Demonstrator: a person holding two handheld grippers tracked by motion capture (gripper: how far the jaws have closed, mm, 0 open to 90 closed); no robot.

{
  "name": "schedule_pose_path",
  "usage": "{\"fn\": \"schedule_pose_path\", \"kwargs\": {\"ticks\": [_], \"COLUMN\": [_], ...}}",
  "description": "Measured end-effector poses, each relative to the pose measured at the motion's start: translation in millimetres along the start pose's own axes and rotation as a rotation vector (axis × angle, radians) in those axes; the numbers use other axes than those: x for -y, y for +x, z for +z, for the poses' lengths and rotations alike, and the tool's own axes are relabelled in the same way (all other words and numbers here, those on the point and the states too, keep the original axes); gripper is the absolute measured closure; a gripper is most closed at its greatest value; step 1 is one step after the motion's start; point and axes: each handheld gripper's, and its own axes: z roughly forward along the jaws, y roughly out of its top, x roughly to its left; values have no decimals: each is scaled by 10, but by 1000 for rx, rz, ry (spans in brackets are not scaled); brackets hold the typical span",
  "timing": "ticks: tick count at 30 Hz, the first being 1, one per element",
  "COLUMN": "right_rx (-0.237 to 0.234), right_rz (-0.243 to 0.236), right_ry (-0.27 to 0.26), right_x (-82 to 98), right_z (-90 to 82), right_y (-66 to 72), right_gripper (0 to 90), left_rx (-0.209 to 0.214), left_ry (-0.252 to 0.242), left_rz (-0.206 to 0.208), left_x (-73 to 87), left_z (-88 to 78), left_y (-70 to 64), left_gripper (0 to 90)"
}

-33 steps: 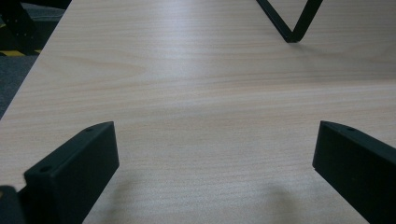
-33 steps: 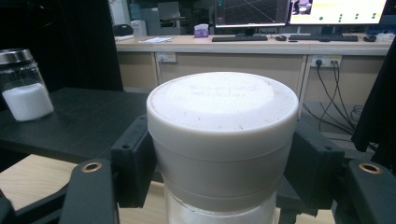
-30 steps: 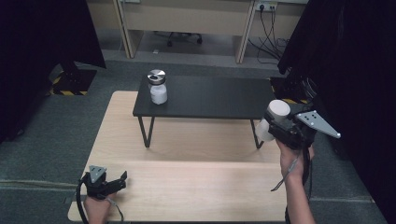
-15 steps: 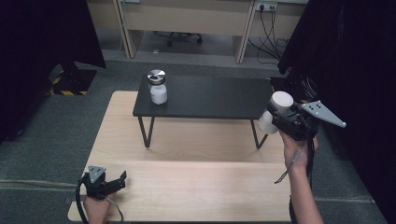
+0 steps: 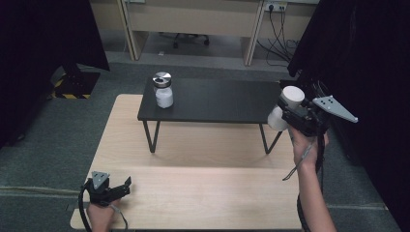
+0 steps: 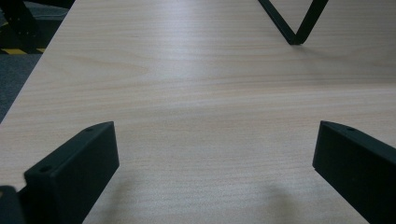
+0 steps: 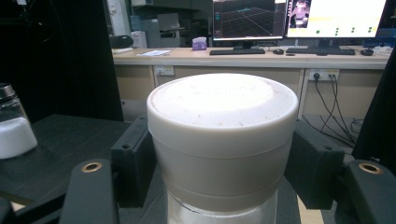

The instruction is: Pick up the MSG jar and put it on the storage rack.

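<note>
My right gripper [image 5: 286, 109] is shut on a jar with a wide white lid [image 5: 293, 95], held in the air just past the right end of the low black table [image 5: 217, 100]. In the right gripper view the pads [image 7: 133, 161] press on both sides of the white lid [image 7: 222, 112], with the clear body below them. A second jar [image 5: 163, 90], with a silver lid and white contents, stands on the black table's left end [image 7: 14, 128]. My left gripper [image 5: 126, 187] rests low on the wooden tabletop [image 5: 203, 193] at the front left, open and holding nothing [image 6: 215, 144].
The black table's hairpin legs [image 5: 151, 137] stand on the wooden top [image 6: 294, 28]. Black curtains hang at left and right. A desk with monitors [image 7: 299, 18] and cables lies beyond. Grey carpet surrounds the wooden top.
The right gripper has carried the white-lidded jar a little up and to the right. The left gripper has stayed where it was.
</note>
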Motion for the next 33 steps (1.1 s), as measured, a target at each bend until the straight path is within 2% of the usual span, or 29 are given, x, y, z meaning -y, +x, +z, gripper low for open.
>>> {"fn": "schedule_pose_path", "kwargs": {"ticks": [33], "right_rx": [6], "right_rz": [-11], "right_ry": [2], "right_x": [-94], "right_z": [583], "right_y": [4], "right_gripper": [339], "left_rx": [20], "left_ry": [9], "left_rz": [0], "left_x": [-22], "left_z": [19], "left_y": [36], "left_gripper": [0]}}
